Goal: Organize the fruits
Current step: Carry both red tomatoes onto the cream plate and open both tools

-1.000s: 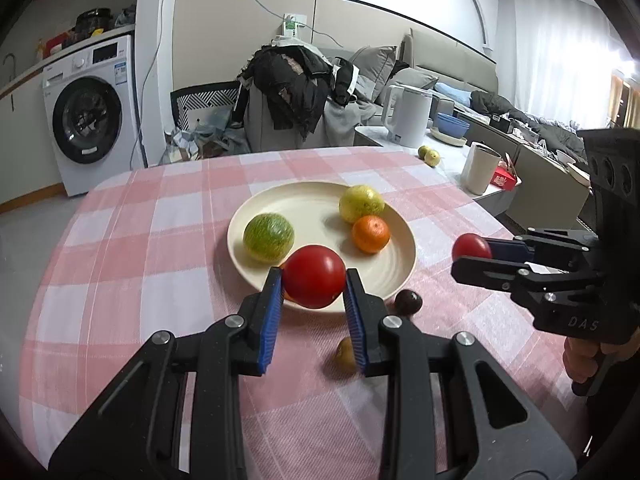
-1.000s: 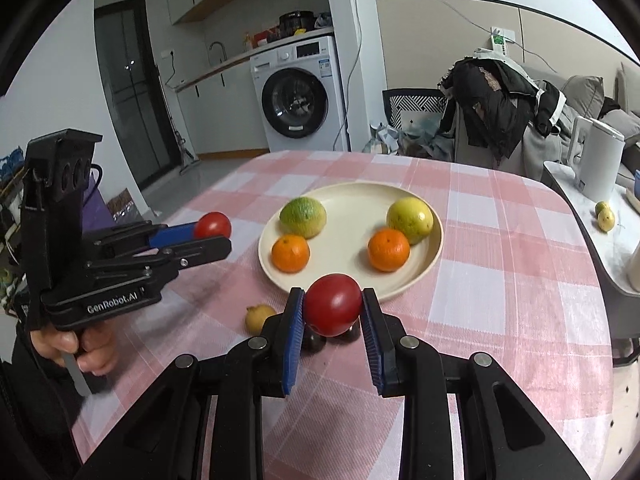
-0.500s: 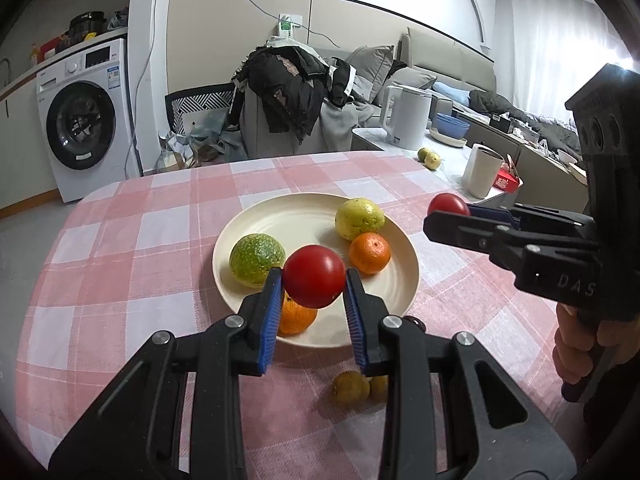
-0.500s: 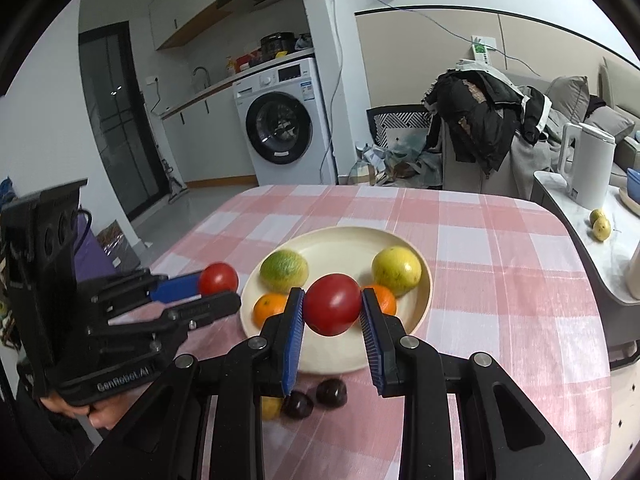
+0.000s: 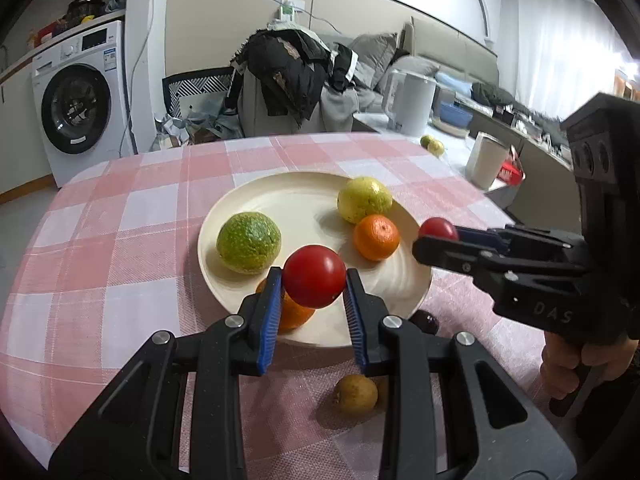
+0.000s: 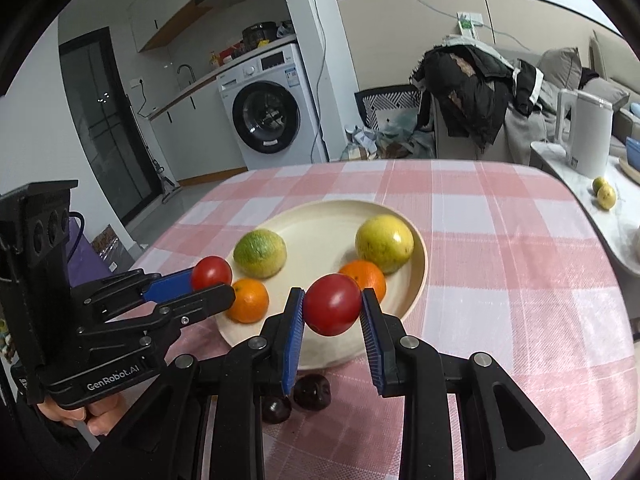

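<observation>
Red tomatoes are held clamped in the left gripper and right gripper above the near rim of the cream plate, where each is best lowered onto bare plate, clear of the oranges, before release.

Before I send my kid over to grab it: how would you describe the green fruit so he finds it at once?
Find the round cream plate in the middle of the pink checked tablecloth. The green citrus fruit lies on the plate's left side, toward the washing machine. It is the only green, rough-skinned fruit there; its neighbours are a yellow lemon and two oranges.
</observation>
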